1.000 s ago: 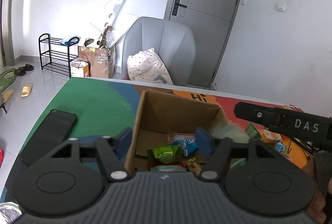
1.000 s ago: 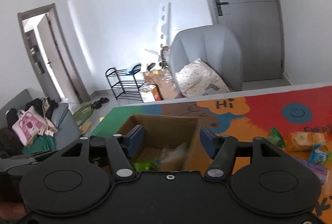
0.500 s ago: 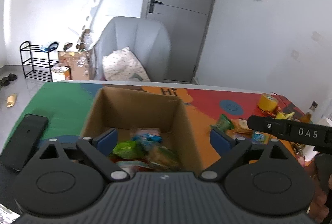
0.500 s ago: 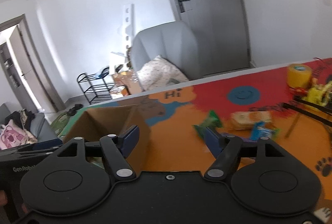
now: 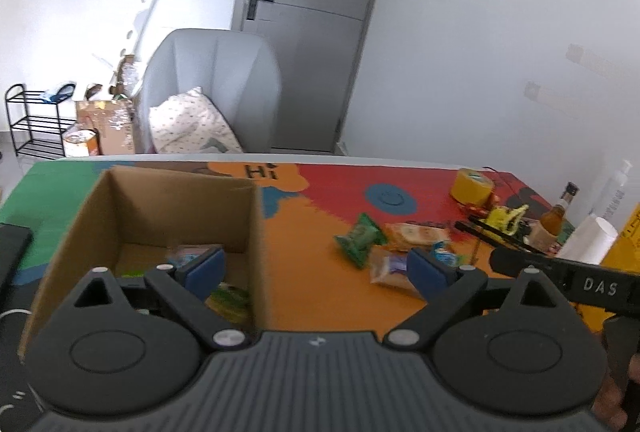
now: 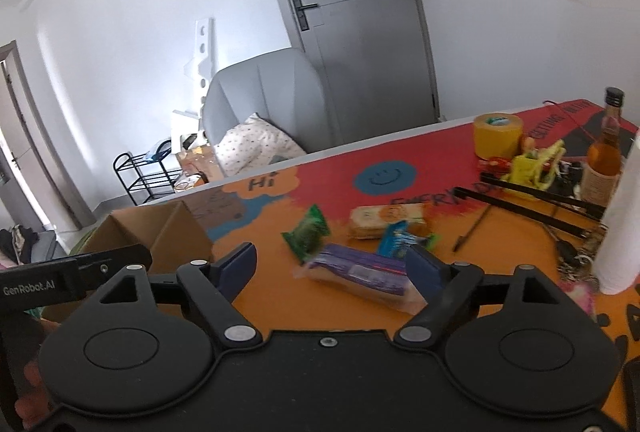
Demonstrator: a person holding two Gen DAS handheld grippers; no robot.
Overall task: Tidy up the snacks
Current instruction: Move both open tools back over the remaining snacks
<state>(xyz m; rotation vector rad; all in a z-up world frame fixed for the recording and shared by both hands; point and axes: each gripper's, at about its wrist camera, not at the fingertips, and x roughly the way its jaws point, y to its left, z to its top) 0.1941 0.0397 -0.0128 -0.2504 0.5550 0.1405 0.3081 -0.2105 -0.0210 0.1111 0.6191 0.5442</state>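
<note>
An open cardboard box (image 5: 256, 232) stands on the colourful mat, with a green packet (image 5: 230, 296) and other snacks inside. My left gripper (image 5: 316, 268) is wide open and straddles the box's right wall with nothing gripped. To the right of the box, loose snacks lie on the orange patch: a green packet (image 6: 307, 232), a cracker pack (image 6: 386, 218), a blue packet (image 6: 396, 240) and a purple-wrapped pack (image 6: 360, 272). My right gripper (image 6: 332, 266) hovers over the purple pack. Its jaws are opening, and the pack lies between the fingers without the pads pressing on it.
At the table's right end are a yellow tape roll (image 6: 498, 134), a glass bottle (image 6: 604, 156), a white paper roll (image 6: 622, 228), black rods (image 6: 532, 200), a pen (image 6: 472, 228) and a yellow toy (image 6: 536, 162). A dark phone (image 5: 12, 252) lies left of the box. A grey armchair (image 5: 212, 84) stands behind the table.
Both grippers have swung right, from over the box toward the loose snacks. Both sets of jaws stand wider apart than before.
</note>
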